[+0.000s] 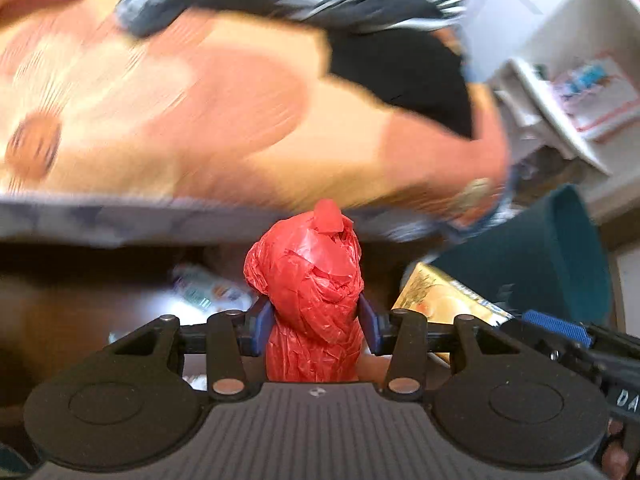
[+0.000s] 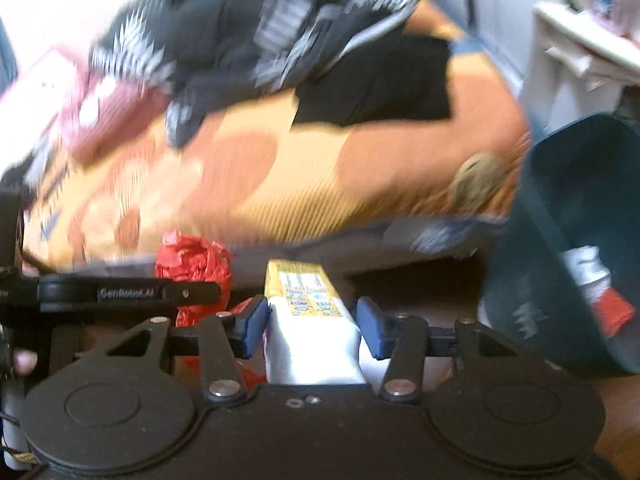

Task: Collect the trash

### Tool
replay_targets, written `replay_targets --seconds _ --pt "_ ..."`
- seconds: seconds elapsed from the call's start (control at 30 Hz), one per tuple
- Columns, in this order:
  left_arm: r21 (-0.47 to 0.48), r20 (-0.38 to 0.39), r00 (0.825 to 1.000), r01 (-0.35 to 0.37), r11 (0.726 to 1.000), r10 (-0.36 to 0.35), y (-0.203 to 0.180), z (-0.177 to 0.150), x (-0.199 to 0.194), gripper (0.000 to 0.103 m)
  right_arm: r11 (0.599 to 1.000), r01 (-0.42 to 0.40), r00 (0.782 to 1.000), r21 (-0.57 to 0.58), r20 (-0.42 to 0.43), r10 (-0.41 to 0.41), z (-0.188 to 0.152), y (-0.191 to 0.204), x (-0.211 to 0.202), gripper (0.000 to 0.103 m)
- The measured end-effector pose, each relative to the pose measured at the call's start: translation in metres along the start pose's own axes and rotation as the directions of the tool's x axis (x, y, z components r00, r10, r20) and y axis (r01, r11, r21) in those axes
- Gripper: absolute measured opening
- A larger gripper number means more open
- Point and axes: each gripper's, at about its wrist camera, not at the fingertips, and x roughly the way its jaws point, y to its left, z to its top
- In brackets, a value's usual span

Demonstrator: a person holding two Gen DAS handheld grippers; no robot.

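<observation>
Behind both grippers runs a bed under an orange and peach patterned cover (image 1: 168, 112), smeared by motion blur, with dark striped clothes (image 2: 256, 36) heaped along its far side.

At the left, the left gripper (image 1: 316, 322) is clenched on a crumpled red plastic bag bundle (image 1: 310, 292). Both blue pads press its sides, and its long axis points straight out between the fingers. The film looks thin, crinkly and easily squashed.

Just beside it, the right gripper (image 2: 314, 328) carries a yellow and white printed carton (image 2: 308, 320), a stiff box with flat faces, its long axis also running forward. One pad touches the carton's left side. On the other side a thin gap seems to show, so whether the grip is firm I cannot tell.

Furthest right stands a dark teal plastic bin (image 2: 576, 216), tilted in view, with scraps already inside. It lies ahead and to the right of both jaws, nearer the right hand, so the carton should probably reach it first.
</observation>
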Motion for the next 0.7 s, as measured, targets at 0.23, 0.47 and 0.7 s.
replay_targets --seconds 0.23,0.47,0.7 --pt "0.076 0.029 0.997 0.073 0.994 -0.075 -0.095 0.026 -0.011 0.044 0.994 0.028 0.997 0.101 0.063 -0.034 0.025 -0.059 -0.047 0.001" --pt "0.146 0.086 0.994 0.050 0.988 -0.063 -0.099 0.022 -0.029 0.044 0.996 -0.045 0.998 0.076 0.035 0.043 0.018 -0.073 -0.044 0.015" --pt "0.108 0.015 1.000 0.018 0.994 -0.020 -0.041 -0.002 0.005 0.044 0.998 -0.023 0.993 0.061 -0.118 0.030 -0.012 -0.049 0.014 0.028"
